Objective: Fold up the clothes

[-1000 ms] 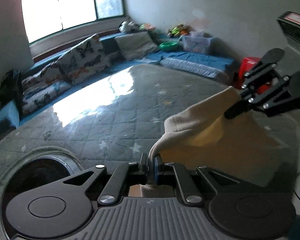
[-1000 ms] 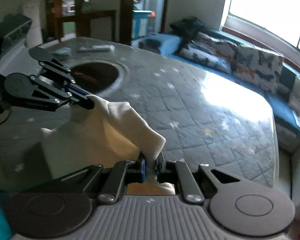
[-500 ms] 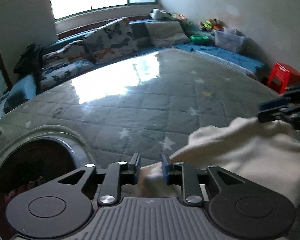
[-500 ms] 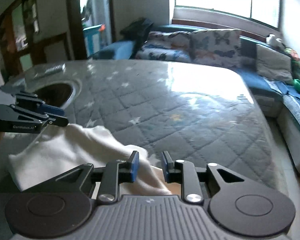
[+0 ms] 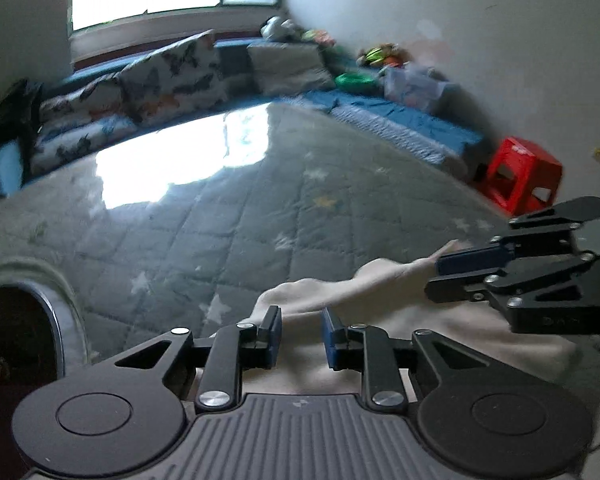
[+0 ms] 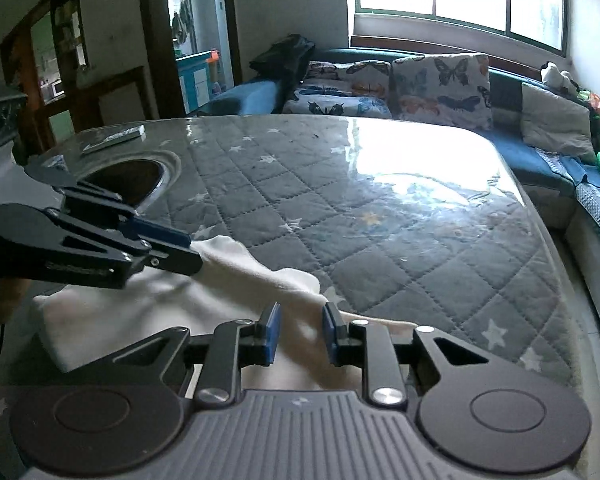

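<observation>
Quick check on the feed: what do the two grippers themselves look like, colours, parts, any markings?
Both match. The left gripper and right gripper have black metal linkage arms with silver screw heads, blue pads on the fingers, two round black discs and a grey ribbed body between them. The side of the left gripper, seen from the right camera, carries small pale lettering, too blurred to read. No cables or sleeves visible.

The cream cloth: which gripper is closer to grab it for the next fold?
Probably either; it is nearly a tie. The left gripper and right gripper both have open jaws with a raised ridge of the cream cloth lying between them on the quilted table.
</observation>
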Demonstrator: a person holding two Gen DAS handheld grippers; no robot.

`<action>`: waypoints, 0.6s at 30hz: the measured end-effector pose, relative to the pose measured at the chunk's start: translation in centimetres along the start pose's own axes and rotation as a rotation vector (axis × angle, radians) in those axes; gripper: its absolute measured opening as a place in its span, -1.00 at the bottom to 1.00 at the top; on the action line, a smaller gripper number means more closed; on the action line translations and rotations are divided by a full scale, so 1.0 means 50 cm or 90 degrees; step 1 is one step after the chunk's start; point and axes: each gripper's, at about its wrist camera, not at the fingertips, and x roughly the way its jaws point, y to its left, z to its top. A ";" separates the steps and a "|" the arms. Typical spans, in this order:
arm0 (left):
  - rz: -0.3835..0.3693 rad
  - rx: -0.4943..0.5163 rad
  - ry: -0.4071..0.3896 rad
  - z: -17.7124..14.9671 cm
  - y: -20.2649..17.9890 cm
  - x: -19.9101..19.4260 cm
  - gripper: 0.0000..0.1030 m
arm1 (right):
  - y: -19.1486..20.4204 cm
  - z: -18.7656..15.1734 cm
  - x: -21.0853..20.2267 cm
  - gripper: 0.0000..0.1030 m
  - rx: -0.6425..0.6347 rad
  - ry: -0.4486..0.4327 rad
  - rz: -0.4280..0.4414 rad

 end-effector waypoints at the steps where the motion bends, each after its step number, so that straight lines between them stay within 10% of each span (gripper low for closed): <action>1: 0.002 -0.004 0.002 0.000 0.002 0.005 -0.53 | -0.001 -0.001 0.009 -0.57 -0.001 0.004 -0.002; 18: 0.003 -0.012 -0.031 -0.019 -0.010 -0.032 -0.46 | -0.065 -0.081 -0.098 -0.58 0.103 -0.012 -0.023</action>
